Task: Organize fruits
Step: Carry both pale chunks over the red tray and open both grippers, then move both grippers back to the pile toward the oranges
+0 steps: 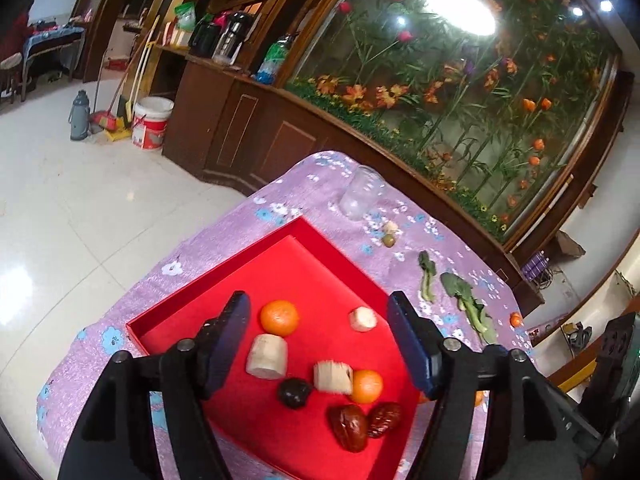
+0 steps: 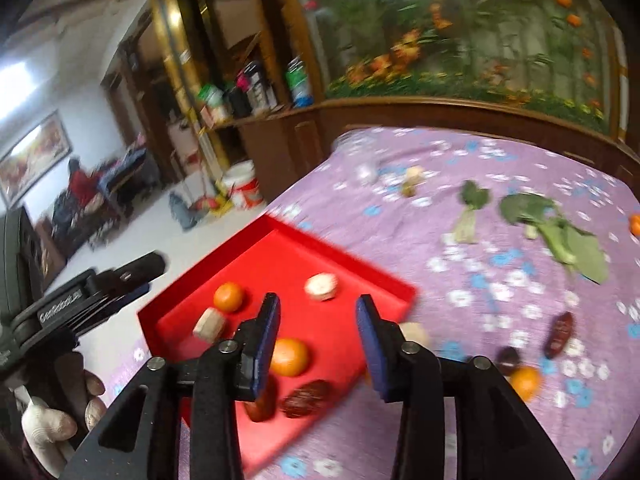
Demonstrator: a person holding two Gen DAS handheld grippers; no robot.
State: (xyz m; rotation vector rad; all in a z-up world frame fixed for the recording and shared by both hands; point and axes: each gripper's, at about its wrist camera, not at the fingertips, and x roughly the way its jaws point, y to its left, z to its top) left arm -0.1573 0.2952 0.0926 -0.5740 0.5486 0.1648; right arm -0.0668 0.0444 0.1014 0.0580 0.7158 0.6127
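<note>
While both your left gripper [image 1: 318,328] and right gripper [image 2: 317,322] are hovering spread and empty, you're risking bumping the red tray [image 2: 362,268] — fruit lower right is waiting.

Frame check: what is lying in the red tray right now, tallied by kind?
Oranges: 2
Pale chunks: 3
Red dates: 2
Dark fruit: 1
Total: 8

Bare floor fills the shallow red cardboard tray [image 1: 224,280] toward frame's upper left; fruit crowds its lower right.
</note>
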